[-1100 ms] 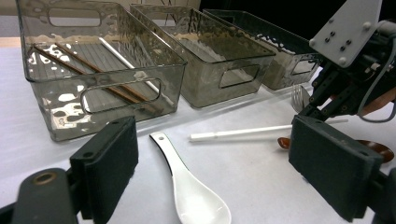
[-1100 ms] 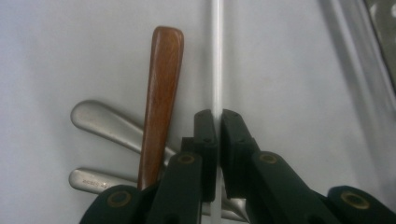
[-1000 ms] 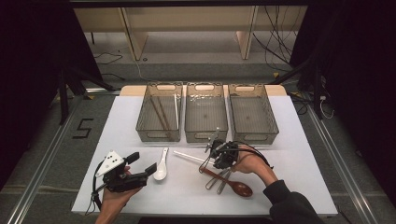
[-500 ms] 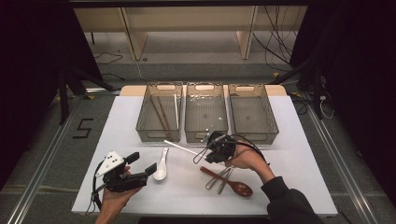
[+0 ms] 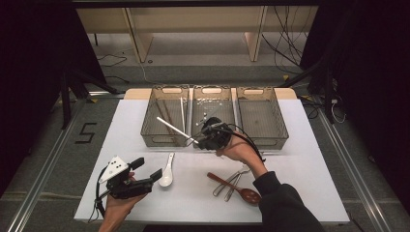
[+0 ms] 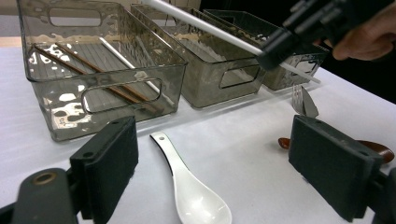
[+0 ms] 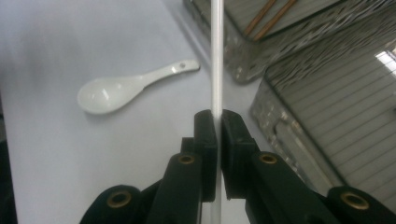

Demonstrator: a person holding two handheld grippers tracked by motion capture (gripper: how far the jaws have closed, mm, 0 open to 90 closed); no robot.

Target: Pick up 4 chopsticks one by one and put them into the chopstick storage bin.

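Observation:
My right gripper (image 5: 197, 140) is shut on a white chopstick (image 5: 173, 127), held in the air at the front edge of the left bin (image 5: 151, 126) and the middle bin (image 5: 212, 92). In the right gripper view the chopstick (image 7: 217, 56) runs straight up from the closed pads (image 7: 207, 126), over the table and the bin's corner. The left bin holds brown chopsticks (image 6: 93, 74) and another white chopstick (image 6: 126, 60). My left gripper (image 5: 147, 169) stands open near the table's front left, with a white ceramic spoon (image 6: 191, 196) lying on the table between and beyond its jaws.
A third clear bin (image 5: 278, 126) stands at the right of the row. A wooden spoon (image 5: 239, 191) and metal cutlery (image 5: 233, 180) lie on the white table (image 5: 300, 183) under the right forearm. Dark floor surrounds the table.
The right gripper has lifted the white chopstick off the table and carried it up and back toward the bins. The left gripper has stayed in place.

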